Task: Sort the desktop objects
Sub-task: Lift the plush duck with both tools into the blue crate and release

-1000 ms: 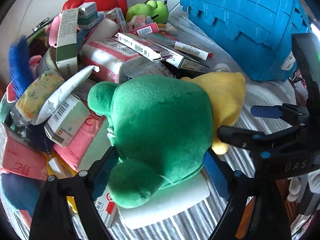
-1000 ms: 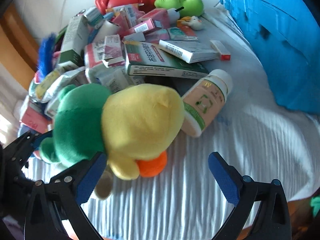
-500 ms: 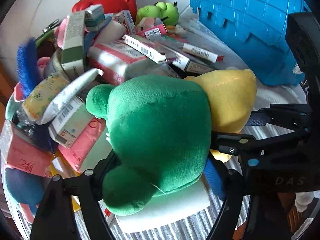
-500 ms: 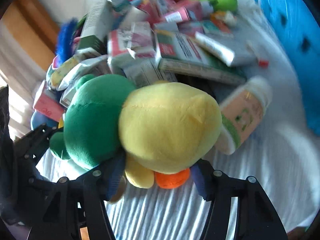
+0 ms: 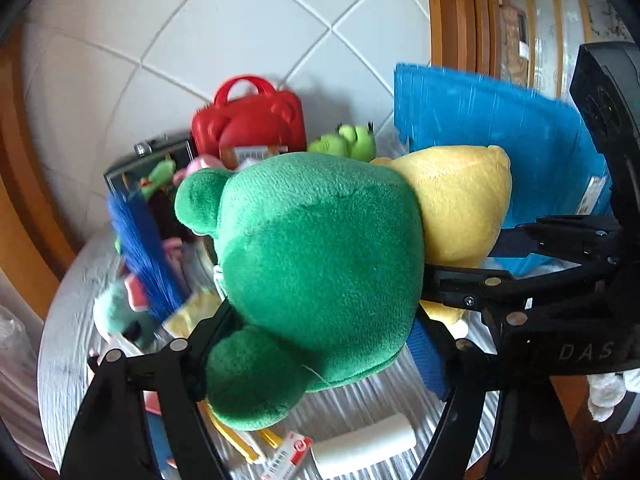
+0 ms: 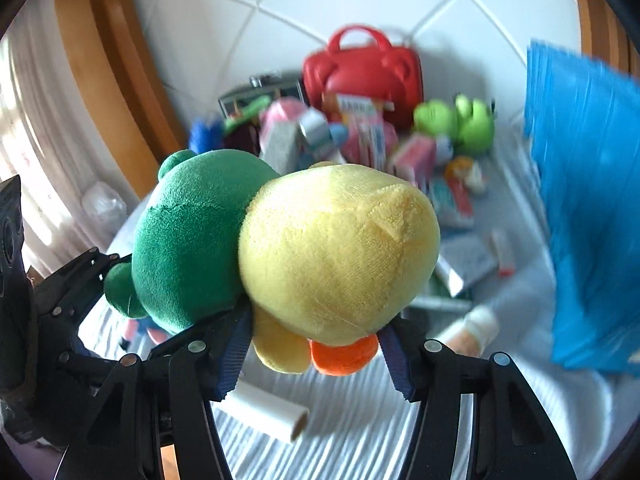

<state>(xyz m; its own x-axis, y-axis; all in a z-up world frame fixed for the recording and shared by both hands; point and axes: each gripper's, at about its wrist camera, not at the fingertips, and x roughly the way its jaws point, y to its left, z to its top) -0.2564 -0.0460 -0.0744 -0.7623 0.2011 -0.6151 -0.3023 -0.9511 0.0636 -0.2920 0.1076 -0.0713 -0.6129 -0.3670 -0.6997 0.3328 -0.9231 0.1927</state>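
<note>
Holding one plush toy between them, both grippers have it clear of the table: the left gripper (image 5: pixel 320 344) has its jaws closed on the green half (image 5: pixel 316 264), and the right gripper (image 6: pixel 316 356) has its jaws pressed in under the yellow half (image 6: pixel 340 252), just above the orange foot (image 6: pixel 344 354). The toy hangs in the air over the near side of the table, with the heap of boxes (image 6: pixel 360 136) and the red case (image 5: pixel 248 124) toward the far edge and the blue crate (image 5: pixel 496 136) at the right edge.

The chief risk, as I judge it, is the two hands pulling apart. The toy is soft, so either pair of jaws could slide off the fabric if the hands drift in different directions (a seam could also take the strain). The right grip looks the weaker one, since it pinches low on the round body rather than across its middle.

A drop from here would likely land on the white roll (image 6: pixel 264 412) lying just below and send it rolling toward the near edge. Swinging the toy toward the crate could also catch the crate's wall, as it stands close by on the right. The blurred right wrist view suggests fast motion, which makes a slip likelier.
</note>
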